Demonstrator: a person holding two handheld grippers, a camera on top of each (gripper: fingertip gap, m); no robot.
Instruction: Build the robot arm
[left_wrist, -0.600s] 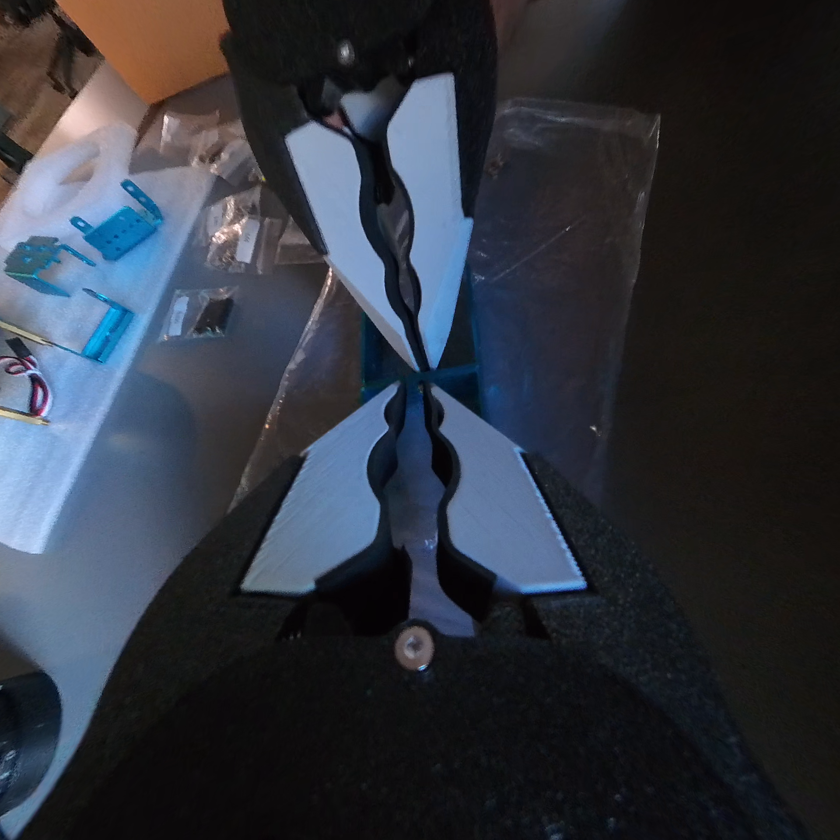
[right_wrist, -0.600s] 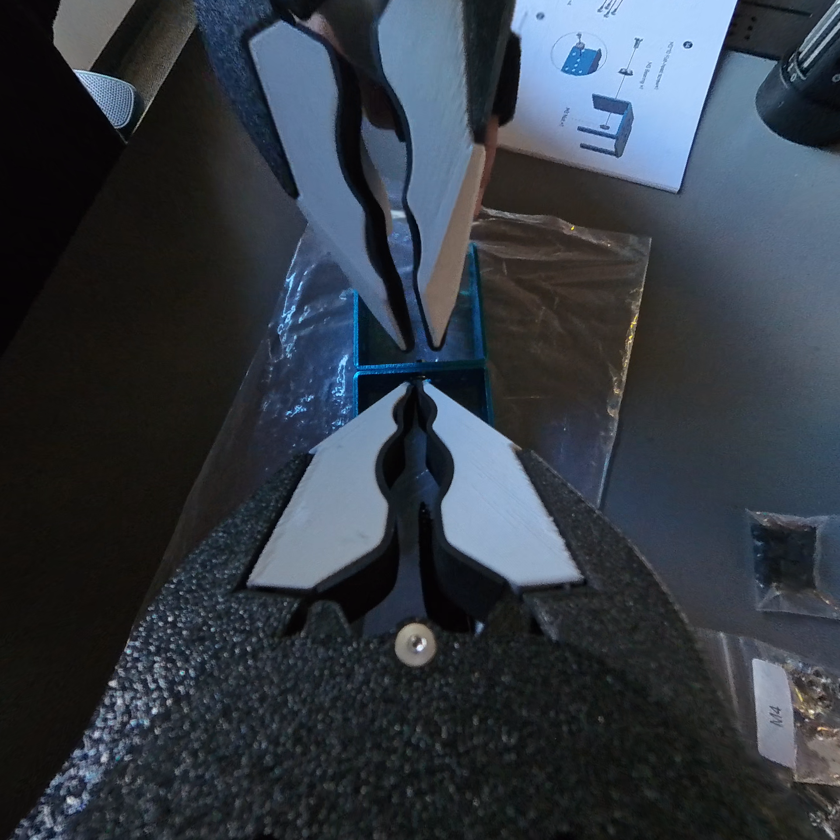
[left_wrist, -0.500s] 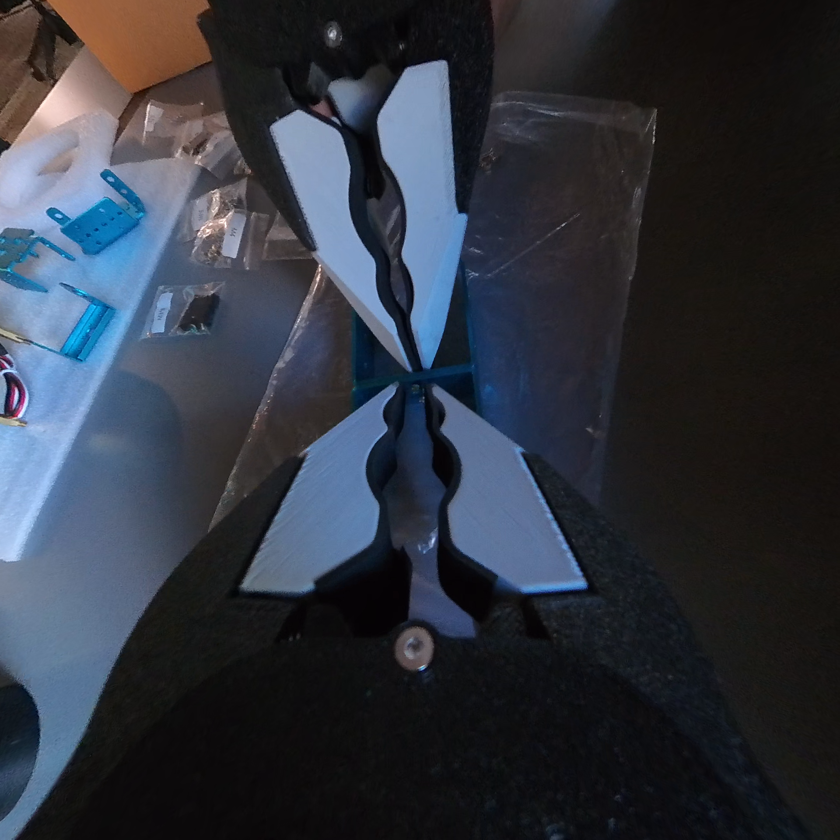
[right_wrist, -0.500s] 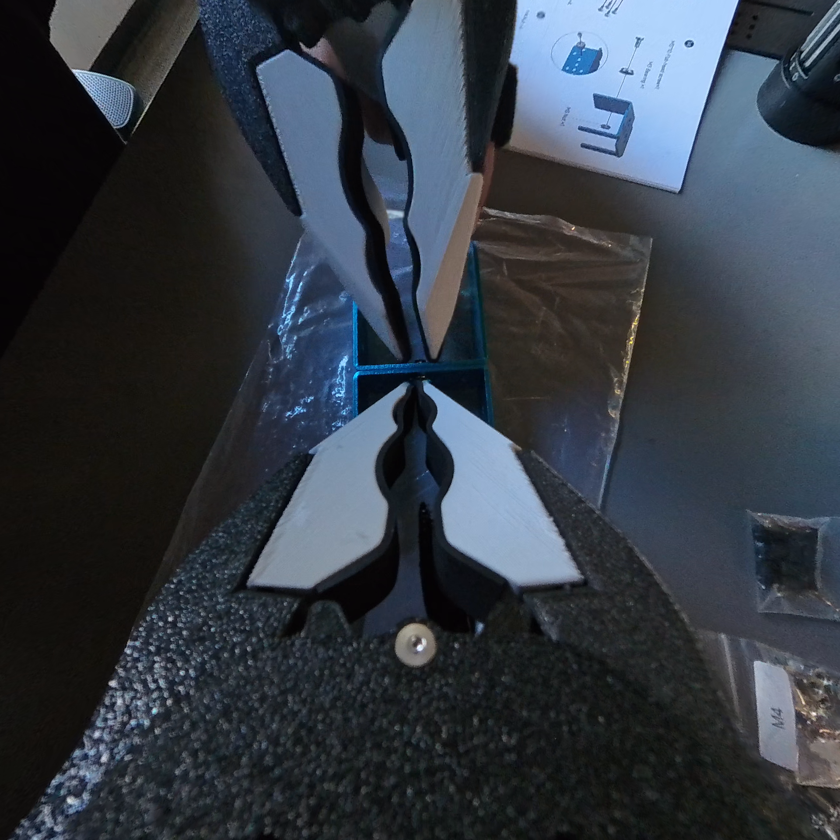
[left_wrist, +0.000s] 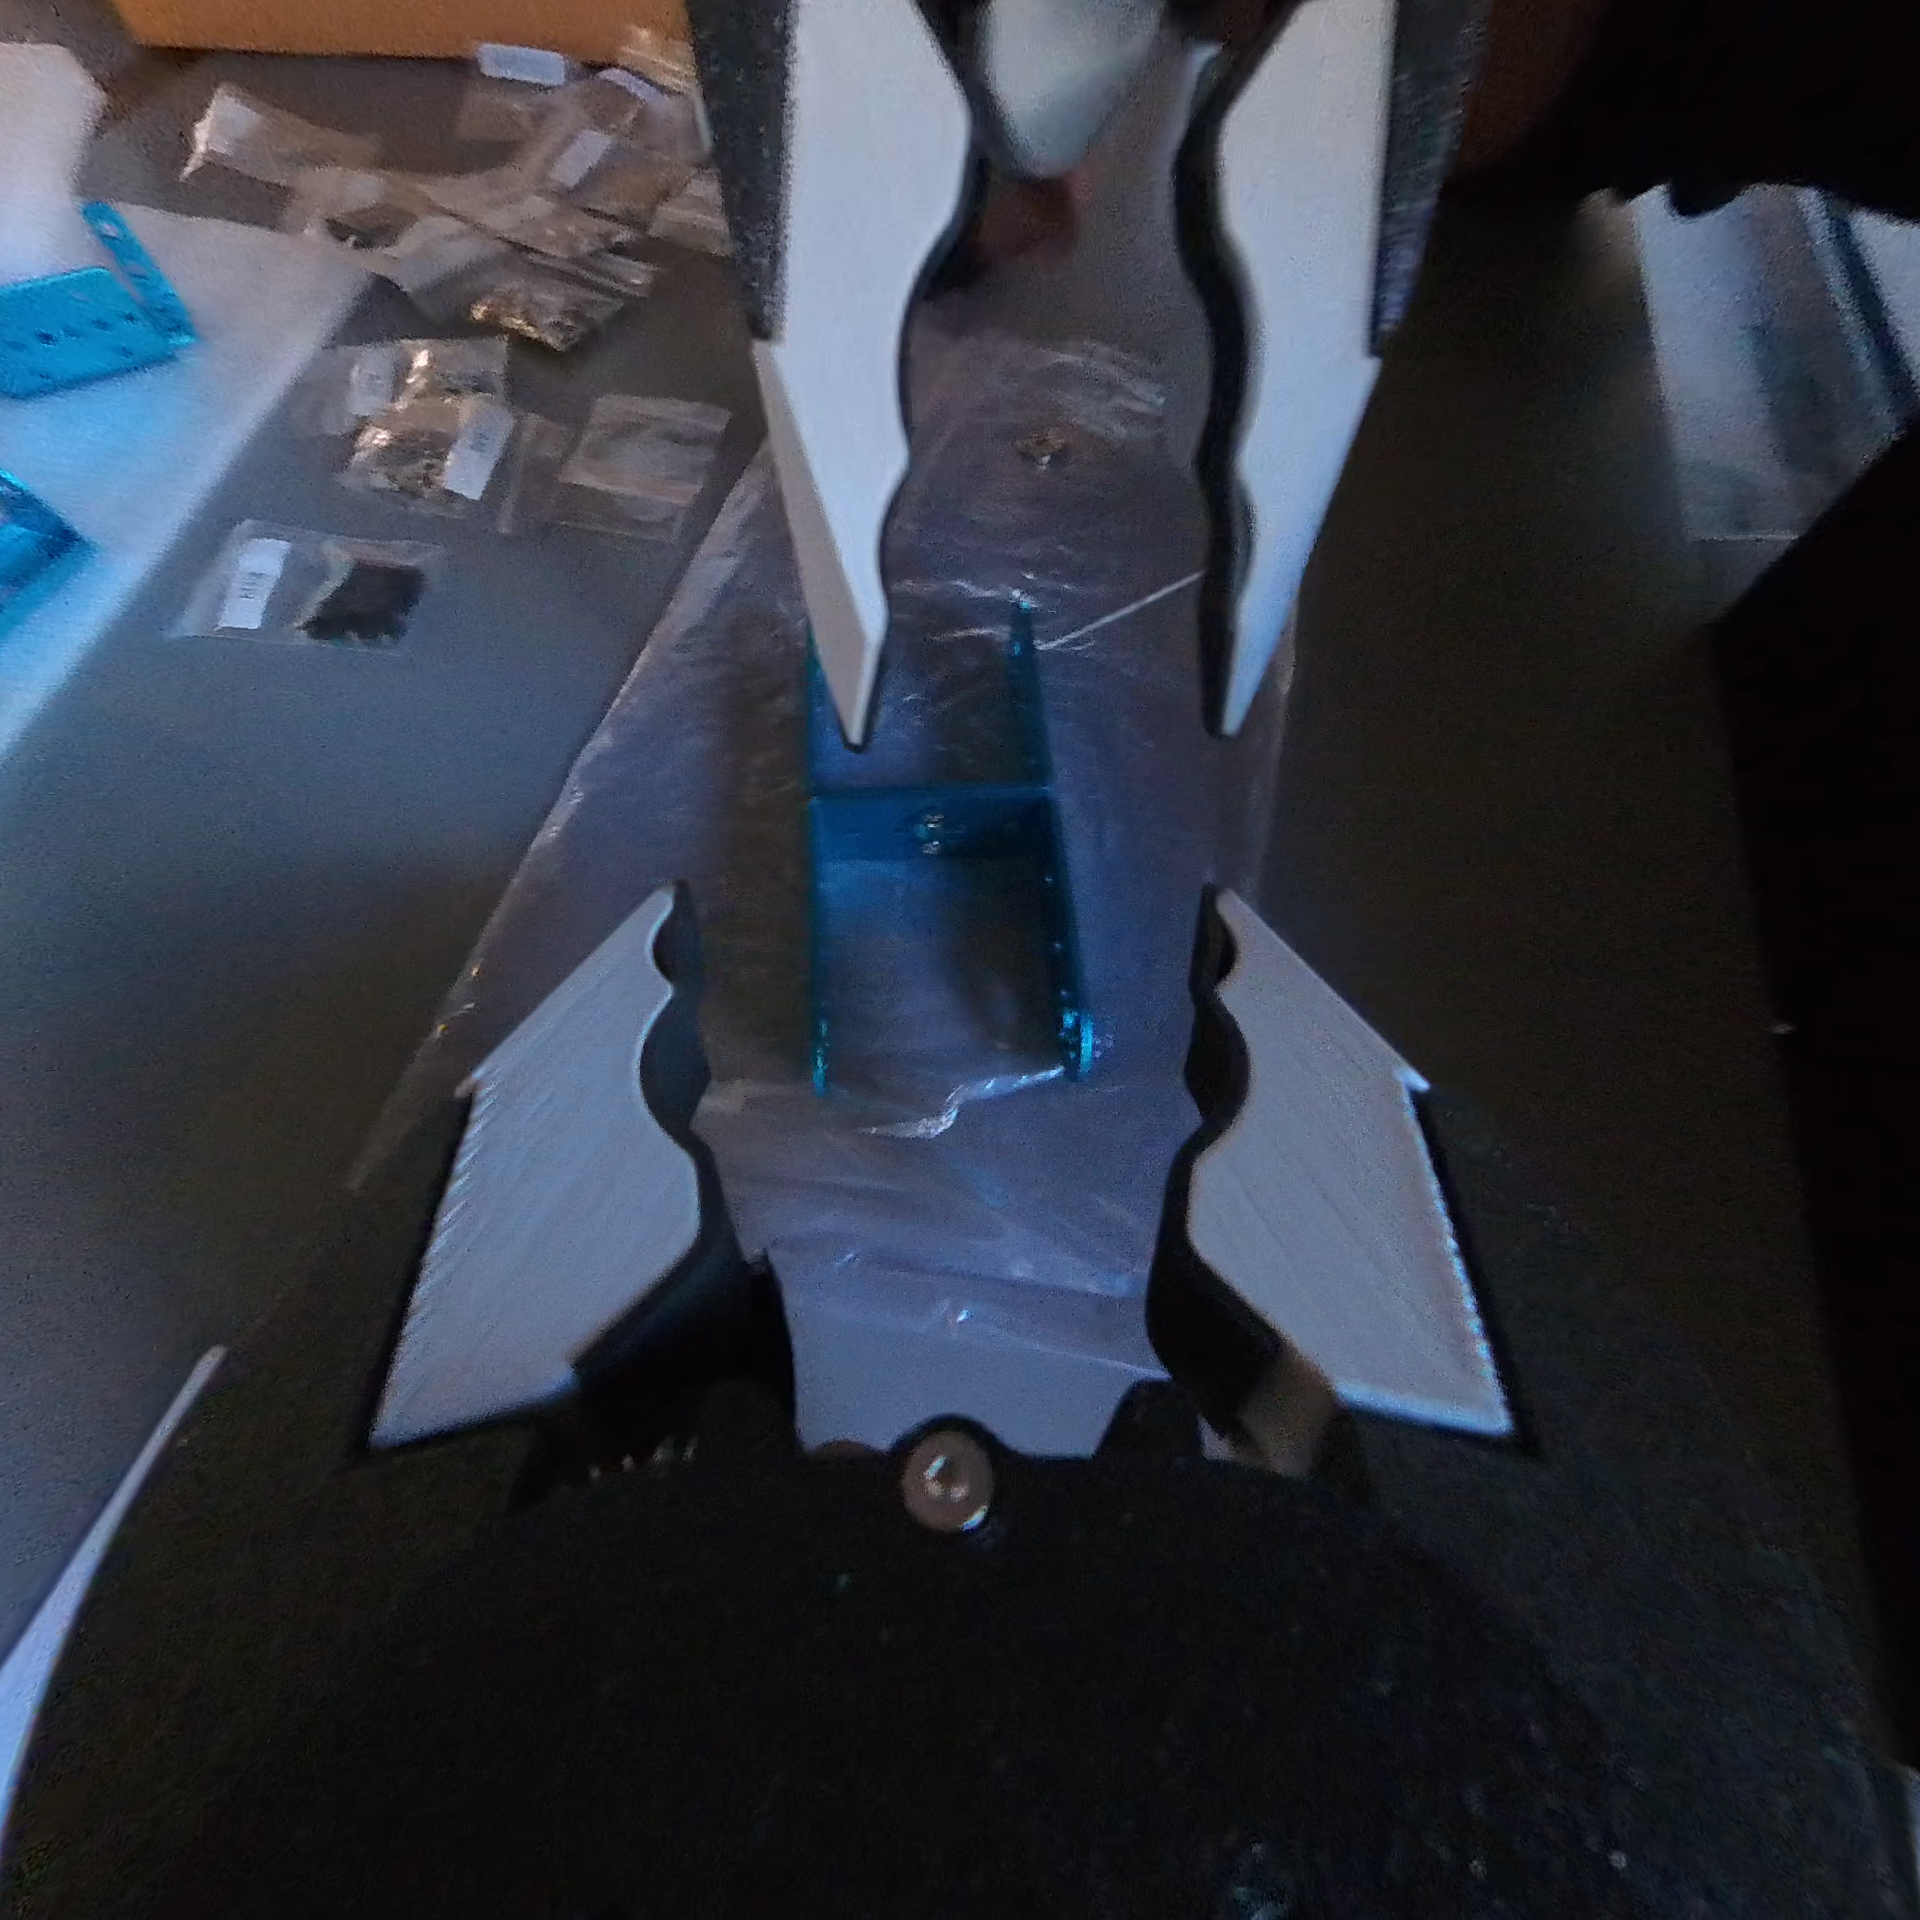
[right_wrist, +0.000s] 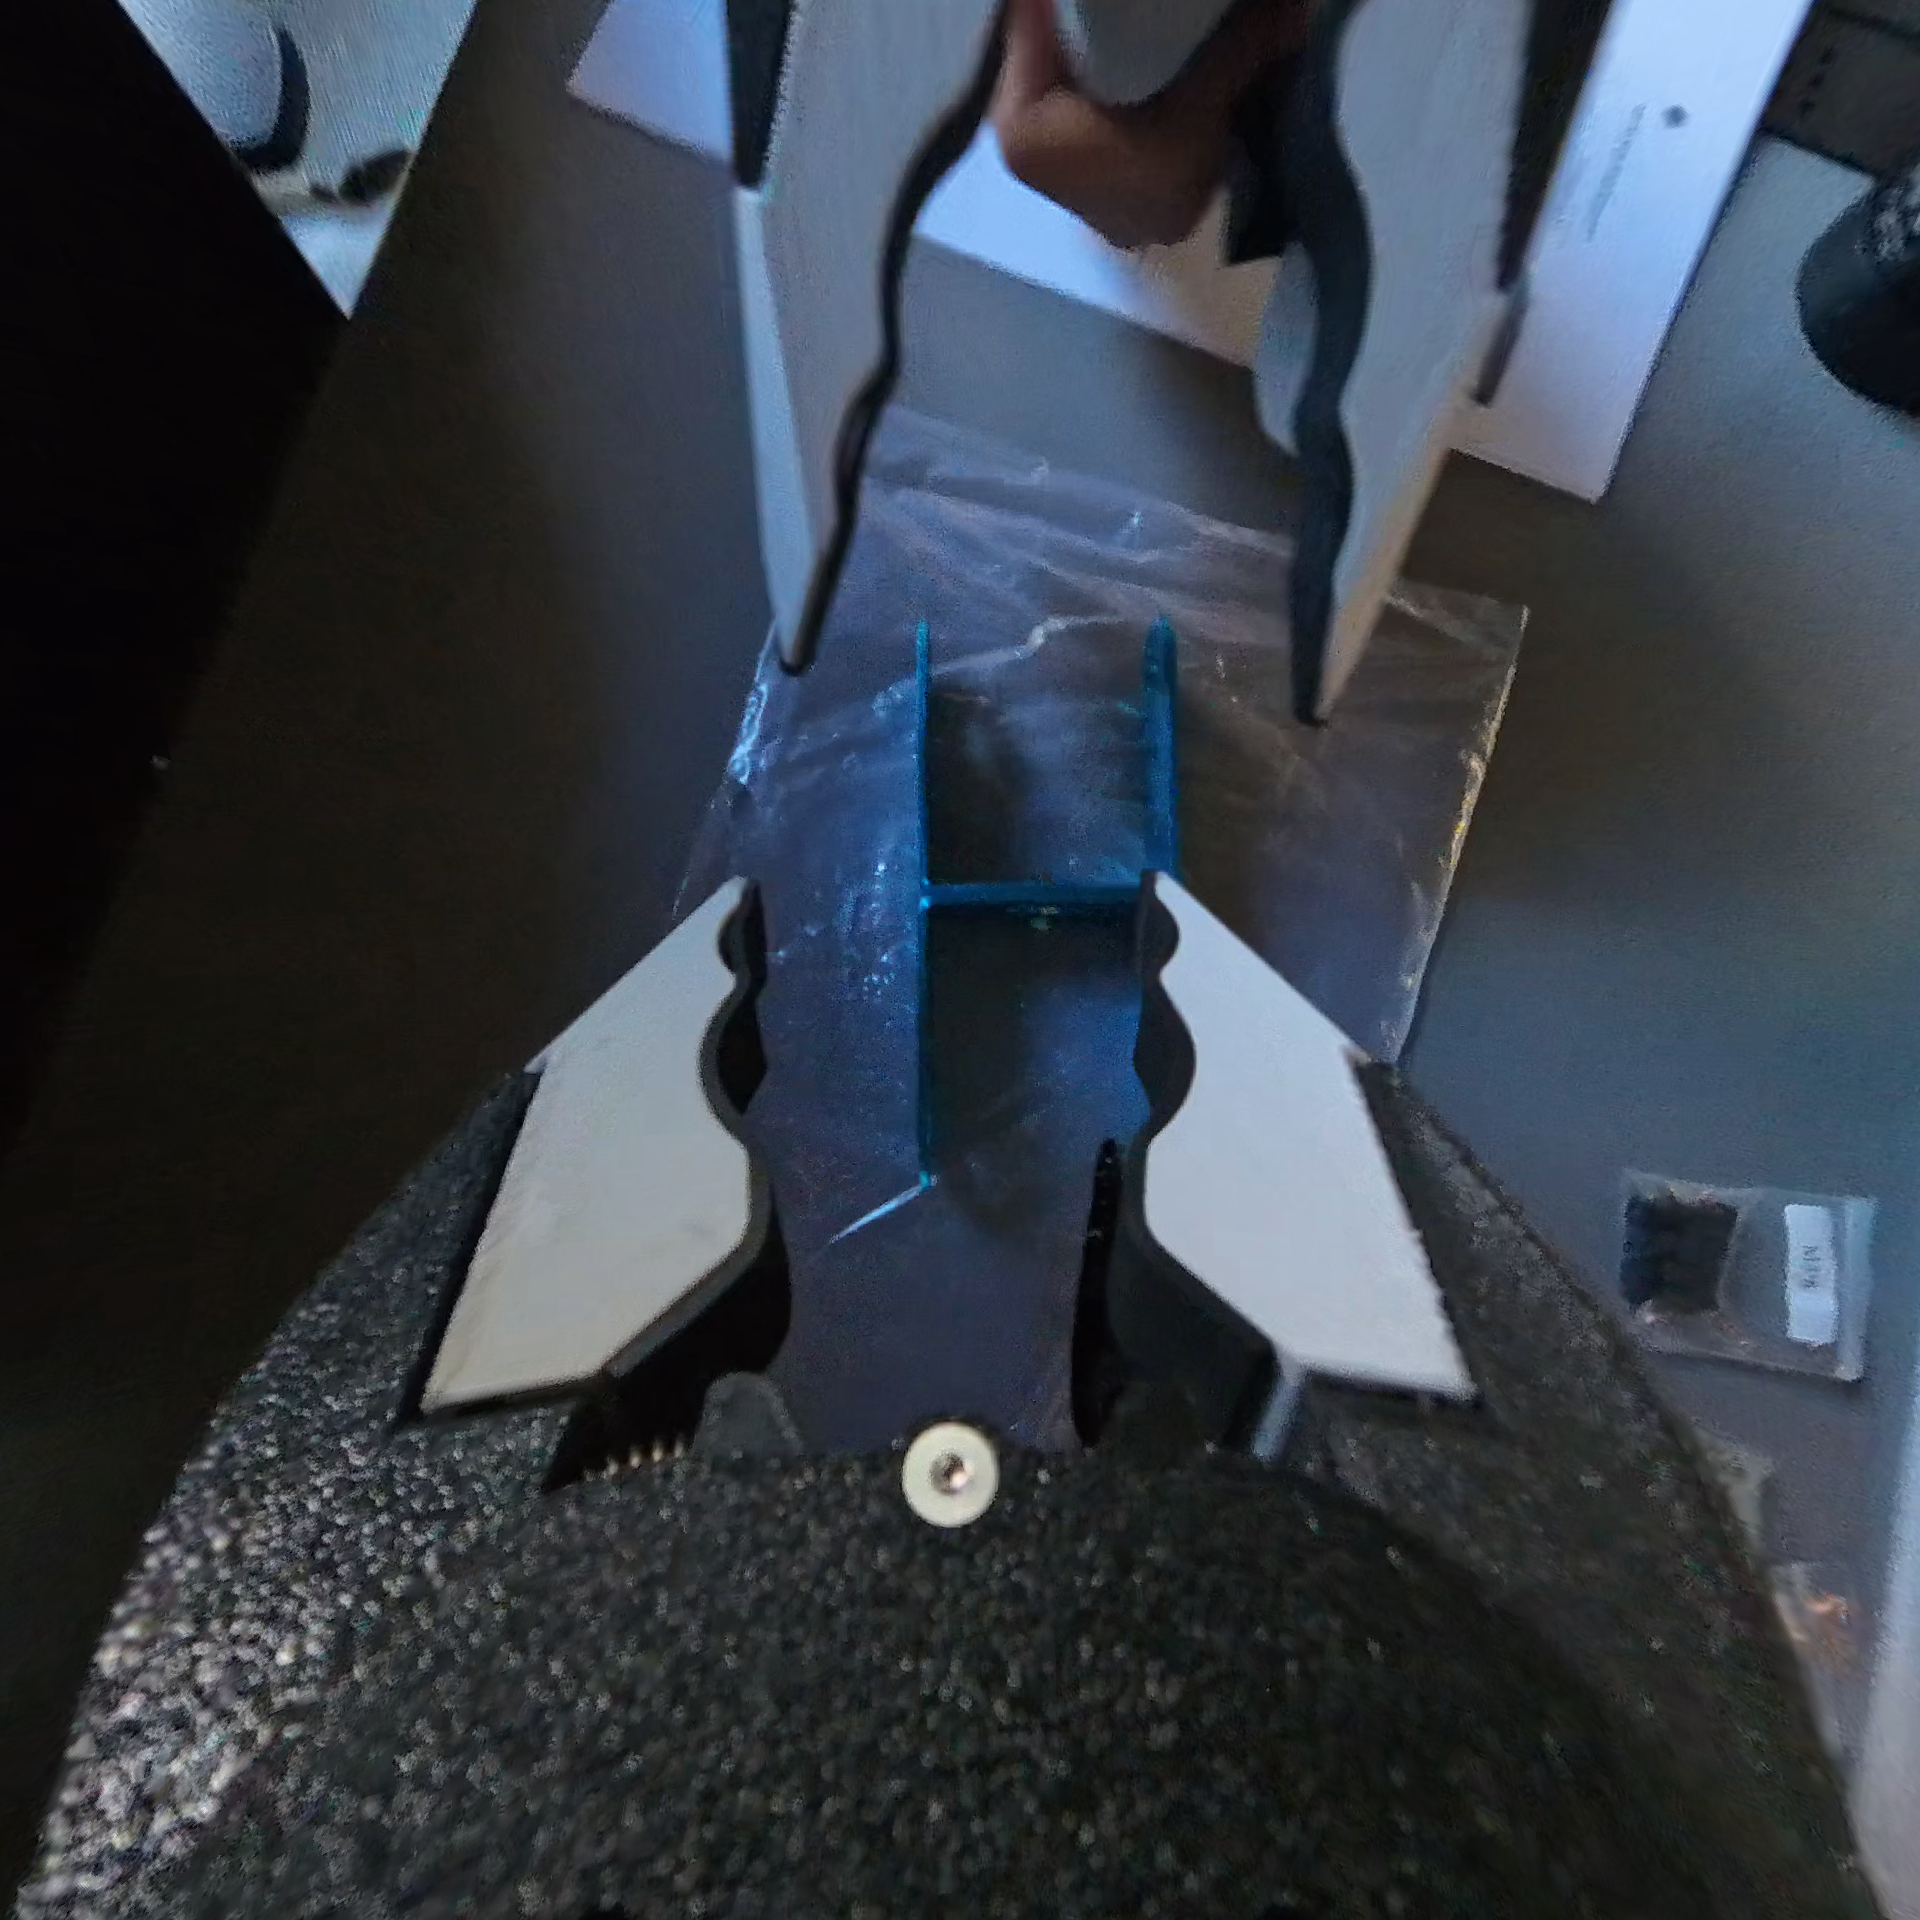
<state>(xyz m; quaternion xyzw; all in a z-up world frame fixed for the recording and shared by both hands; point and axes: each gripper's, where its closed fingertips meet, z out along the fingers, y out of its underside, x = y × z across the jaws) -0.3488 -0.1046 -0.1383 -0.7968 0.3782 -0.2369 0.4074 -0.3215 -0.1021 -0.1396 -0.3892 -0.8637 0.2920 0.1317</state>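
A blue metal H-shaped bracket (left_wrist: 935, 883) lies on a clear plastic bag (left_wrist: 935, 1226) on the dark table. A small screw sits in its cross plate. My left gripper (left_wrist: 940, 899) is open, its fingers apart on either side of the bracket and not touching it. My right gripper (left_wrist: 1039, 732) faces it from the far side, also open. In the right wrist view the bracket (right_wrist: 1039, 894) lies between my open right gripper (right_wrist: 945, 883) fingers, close to the right finger (right_wrist: 1247, 1143). The open left gripper (right_wrist: 1055, 691) is opposite. Both grippers are empty.
Small bags of screws (left_wrist: 416, 447) and a bag of black parts (left_wrist: 312, 592) lie left of the plastic bag. A white foam sheet (left_wrist: 156, 436) holds blue plates (left_wrist: 83, 322). A white instruction sheet (right_wrist: 1662, 260) and a small bag (right_wrist: 1745, 1278) lie on the right. Spacing between my two grippers at the tips: around 4 cm.
Both grippers were shut with their tips meeting at the bracket's cross plate. Now both have opened wide and drawn back a little, and the bracket lies free on the bag.
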